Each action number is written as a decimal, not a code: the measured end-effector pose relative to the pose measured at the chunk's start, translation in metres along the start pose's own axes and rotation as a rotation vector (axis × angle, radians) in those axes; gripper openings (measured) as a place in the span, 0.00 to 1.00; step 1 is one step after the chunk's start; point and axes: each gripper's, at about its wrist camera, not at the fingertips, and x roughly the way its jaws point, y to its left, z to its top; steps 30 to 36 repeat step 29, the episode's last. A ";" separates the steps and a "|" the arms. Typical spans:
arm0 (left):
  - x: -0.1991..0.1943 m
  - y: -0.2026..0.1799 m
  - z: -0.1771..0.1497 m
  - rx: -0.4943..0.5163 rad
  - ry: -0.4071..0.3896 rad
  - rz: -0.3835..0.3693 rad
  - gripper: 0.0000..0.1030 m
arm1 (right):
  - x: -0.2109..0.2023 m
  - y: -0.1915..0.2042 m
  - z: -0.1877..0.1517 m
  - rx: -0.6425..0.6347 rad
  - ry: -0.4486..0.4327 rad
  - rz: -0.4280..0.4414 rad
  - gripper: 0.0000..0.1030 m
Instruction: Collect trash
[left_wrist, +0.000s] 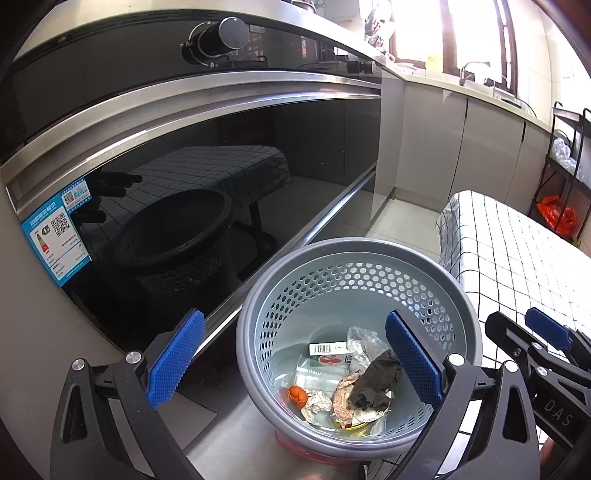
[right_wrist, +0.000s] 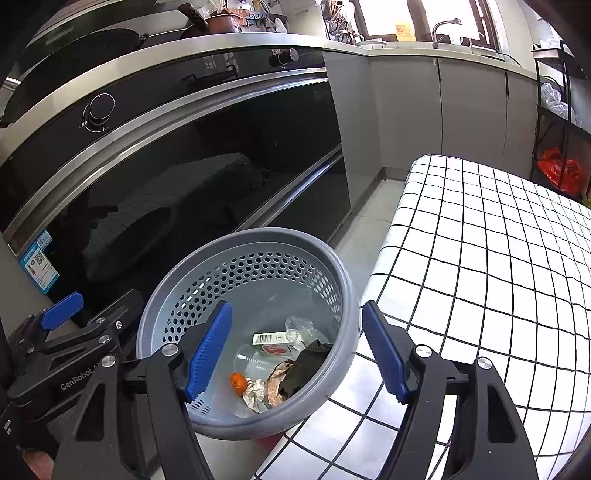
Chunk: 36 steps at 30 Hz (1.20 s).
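A grey perforated trash basket (left_wrist: 288, 295) stands on the floor between the oven and the table; it also shows in the right wrist view (right_wrist: 332, 269). Inside lie a dark crumpled rag (left_wrist: 376, 380), a barcode box (left_wrist: 327, 348), an orange scrap (left_wrist: 297, 395), crumpled paper (left_wrist: 317, 402) and clear plastic (left_wrist: 364, 338). My left gripper (left_wrist: 295, 365) is open and empty, held above the basket. My right gripper (right_wrist: 295, 354) is open and empty, over the basket's right rim. The right gripper shows at the left view's right edge (left_wrist: 546, 332).
A black glass oven front (left_wrist: 184, 184) with a steel handle stands left of the basket. A table with a white checked cloth (right_wrist: 480, 277) is right of it. Grey cabinets (right_wrist: 406, 110) and a metal rack with an orange bag (right_wrist: 561, 171) stand behind.
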 end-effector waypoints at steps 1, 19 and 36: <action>0.000 -0.001 0.000 0.004 -0.001 0.002 0.94 | 0.000 0.000 0.000 0.001 0.001 0.001 0.68; 0.000 0.000 0.001 0.006 -0.005 0.008 0.94 | 0.001 0.001 0.000 -0.003 0.002 0.003 0.68; -0.001 0.000 0.000 0.008 -0.001 0.004 0.94 | 0.002 0.002 -0.001 -0.003 0.001 0.006 0.68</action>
